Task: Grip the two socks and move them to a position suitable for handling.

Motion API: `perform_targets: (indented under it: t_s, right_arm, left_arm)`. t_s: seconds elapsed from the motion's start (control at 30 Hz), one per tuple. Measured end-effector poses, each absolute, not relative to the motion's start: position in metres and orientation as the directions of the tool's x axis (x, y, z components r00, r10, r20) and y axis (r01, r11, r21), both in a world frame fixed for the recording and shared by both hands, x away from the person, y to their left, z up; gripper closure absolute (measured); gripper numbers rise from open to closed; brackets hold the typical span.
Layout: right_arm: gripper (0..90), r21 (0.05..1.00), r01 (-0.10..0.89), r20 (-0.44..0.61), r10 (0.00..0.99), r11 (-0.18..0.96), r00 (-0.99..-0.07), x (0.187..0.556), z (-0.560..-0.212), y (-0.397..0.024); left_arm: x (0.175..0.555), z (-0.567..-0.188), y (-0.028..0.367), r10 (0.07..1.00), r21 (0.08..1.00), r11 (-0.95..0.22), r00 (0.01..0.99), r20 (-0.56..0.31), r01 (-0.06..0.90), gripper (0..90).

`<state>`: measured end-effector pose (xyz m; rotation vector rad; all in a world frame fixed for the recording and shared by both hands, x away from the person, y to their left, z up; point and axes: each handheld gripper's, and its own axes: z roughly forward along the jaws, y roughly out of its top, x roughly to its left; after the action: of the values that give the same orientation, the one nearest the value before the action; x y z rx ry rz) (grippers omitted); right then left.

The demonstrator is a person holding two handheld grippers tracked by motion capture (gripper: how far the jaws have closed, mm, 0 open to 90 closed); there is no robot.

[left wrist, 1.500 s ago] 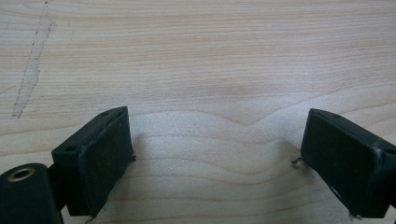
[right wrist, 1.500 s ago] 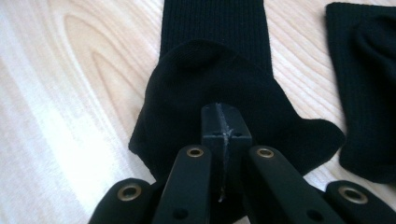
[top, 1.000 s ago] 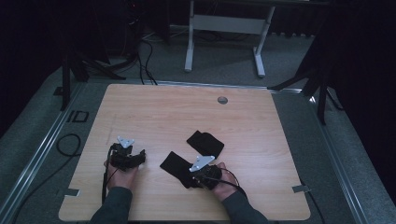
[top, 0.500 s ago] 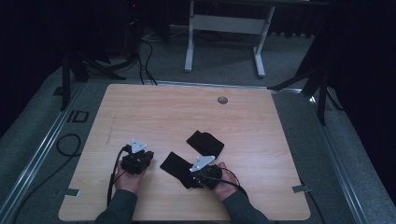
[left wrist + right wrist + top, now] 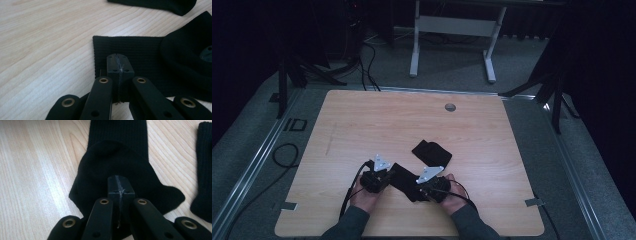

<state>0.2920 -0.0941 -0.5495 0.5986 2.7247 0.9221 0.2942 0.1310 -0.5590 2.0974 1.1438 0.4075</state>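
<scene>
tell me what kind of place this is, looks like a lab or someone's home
Probably a lab or recording studio, not a home: a bare wooden table stands on a grey floor ringed by dark curtains, with black stands and loose cables around it. Two black socks lie on it.

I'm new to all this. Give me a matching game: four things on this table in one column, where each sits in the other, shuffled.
1 left tool
2 right tool
3 far sock
4 round hole

A near the far edge of the table
B tip over the ribbed end of the near sock
C lying alone past both tools
D tip over the near sock's rounded fold

Pairs: 1-B, 2-D, 3-C, 4-A
</scene>
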Motion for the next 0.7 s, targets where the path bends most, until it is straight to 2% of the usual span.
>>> perform_targets:
  t_s: [0.3,0.4,0.53,0.7]
  right_arm:
    - [86.2,0.618,0.354,-0.068,0.496,0.702,-0.865,0.296,-0.549,-0.101]
    - [80.0,0.621,0.367,-0.077,0.520,0.692,-0.851,0.295,-0.545,-0.101]
    - [73.4,0.674,0.354,-0.054,0.521,0.648,-0.852,0.288,-0.528,-0.095]
    - [69.6,0.687,0.331,-0.056,0.501,0.647,-0.863,0.281,-0.522,-0.084]
  left_arm:
    - [0.284,-0.559,0.131,0.818,0.702,-0.359,0.569,-0.080,0.615,90.0]
    - [0.284,-0.559,0.130,0.818,0.701,-0.363,0.571,-0.075,0.613,90.0]
    - [0.284,-0.559,0.130,0.819,0.701,-0.358,0.568,-0.080,0.616,90.0]
    - [0.284,-0.559,0.130,0.820,0.702,-0.357,0.567,-0.081,0.616,90.0]
